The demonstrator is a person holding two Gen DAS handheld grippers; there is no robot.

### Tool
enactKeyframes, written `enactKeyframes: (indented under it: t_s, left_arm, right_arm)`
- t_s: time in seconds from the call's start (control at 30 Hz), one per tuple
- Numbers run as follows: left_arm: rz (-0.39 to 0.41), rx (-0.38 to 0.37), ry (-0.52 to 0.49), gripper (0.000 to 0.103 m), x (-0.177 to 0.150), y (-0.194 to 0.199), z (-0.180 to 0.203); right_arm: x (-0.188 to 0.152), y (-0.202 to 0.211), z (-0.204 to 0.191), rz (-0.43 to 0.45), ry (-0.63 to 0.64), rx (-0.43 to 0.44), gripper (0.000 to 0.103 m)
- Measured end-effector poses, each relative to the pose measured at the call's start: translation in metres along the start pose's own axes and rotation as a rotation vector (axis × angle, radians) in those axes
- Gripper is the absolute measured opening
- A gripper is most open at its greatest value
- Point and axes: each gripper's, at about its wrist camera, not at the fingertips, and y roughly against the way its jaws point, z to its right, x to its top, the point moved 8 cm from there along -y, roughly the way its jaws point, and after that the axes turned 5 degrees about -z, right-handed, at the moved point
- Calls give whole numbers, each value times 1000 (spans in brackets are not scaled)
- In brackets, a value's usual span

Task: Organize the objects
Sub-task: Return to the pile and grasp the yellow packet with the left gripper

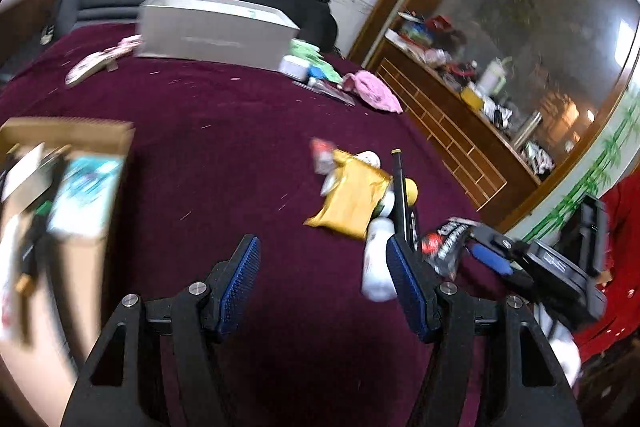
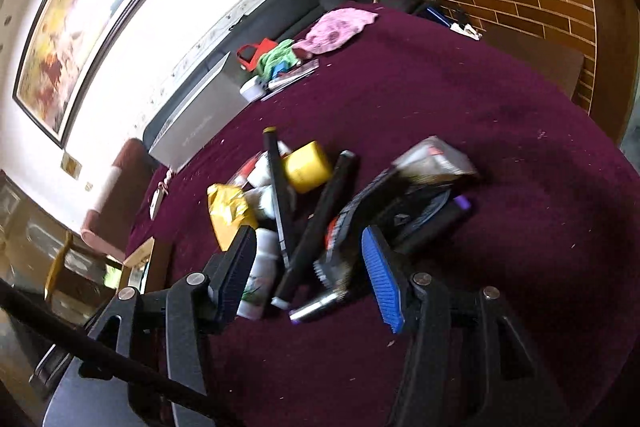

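A pile of loose objects lies on the maroon bedspread (image 1: 224,155): a gold packet (image 1: 352,199), a white bottle (image 1: 378,259), a yellow jar (image 2: 308,167), a long black tube (image 2: 320,223) and a black-and-red packet (image 1: 448,243). My left gripper (image 1: 322,275) is open and empty, hovering just left of the pile. My right gripper (image 2: 310,259) is open and empty, with the white bottle (image 2: 260,275) and black tube between its fingers' line of sight. The right gripper also shows in the left wrist view (image 1: 496,259) beside the pile.
An open cardboard box (image 1: 60,211) with items inside sits at the left. A grey box (image 1: 216,27), green and pink cloths (image 1: 376,91) lie at the far end of the bed. A wooden cabinet (image 1: 448,123) stands to the right.
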Motion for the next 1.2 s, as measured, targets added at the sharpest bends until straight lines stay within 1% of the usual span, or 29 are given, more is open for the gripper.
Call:
enactKeyframes:
  t_s: [0.07,0.1,0.17,0.2,0.27,0.33,0.4,0.47,0.57,0.6,0.63,0.67,0.73,0.83,0.93,0.97,1.0,1.1,1.17,1.2]
  left_arm:
    - [-21,-21,-41,58,12,-26,11]
    - [-33,-3,-64,58,17,-40,14]
    - [-50,0,-105,58,24,-60,21]
    - [-60,19,-133,58,28,-72,24]
    - [-73,33,-180,58,32,-87,28]
    - [-84,70,-220,58,34,-98,31]
    - [-104,65,-241,58,34,-109,35]
    - [-126,97,-264,58,31,-120,38]
    - [-168,107,-283,58,21,-132,43]
    - [-163,96,-270,56,20,-130,43]
    - [-164,93,-256,45,20,-128,41]
    - [-167,89,-243,40,20,-126,40]
    - [-154,53,-196,39,22,-114,33]
    - [-130,44,-157,39,23,-93,24]
    - [-100,18,-114,39,21,-66,19]
    - [-92,8,-106,39,20,-59,19]
    - [-77,-7,-95,39,18,-48,19]
    - [-56,-28,-84,39,10,-27,19]
    - [-36,-30,-88,39,6,-15,20]
    - [-27,-28,-93,39,2,-8,20]
  right_arm:
    - [2,2,5,-1,-7,14,54]
    - [4,3,6,-4,-10,22,54]
    - [5,5,9,-7,-9,34,54]
    - [6,6,11,-7,-8,37,54]
    - [8,8,14,-10,-6,42,54]
    - [11,7,18,-12,-5,44,54]
    - [12,6,19,-14,-3,44,54]
    - [13,4,19,-21,-8,49,54]
    - [12,0,17,-33,-4,48,54]
    - [12,-1,16,-37,-3,47,54]
    - [12,-3,15,-41,0,45,54]
    - [12,-4,14,-47,6,42,54]
    - [12,-6,10,-53,16,37,54]
    - [13,-9,3,-59,37,30,55]
    - [11,-16,-8,-79,68,18,55]
    - [10,-20,-13,-89,90,11,55]
    - [10,-24,-20,-96,120,-2,57]
    - [16,-32,-38,-84,202,-49,57]
    - [21,-35,-48,-86,227,-53,57]
    - [25,-34,-55,-77,235,-41,57]
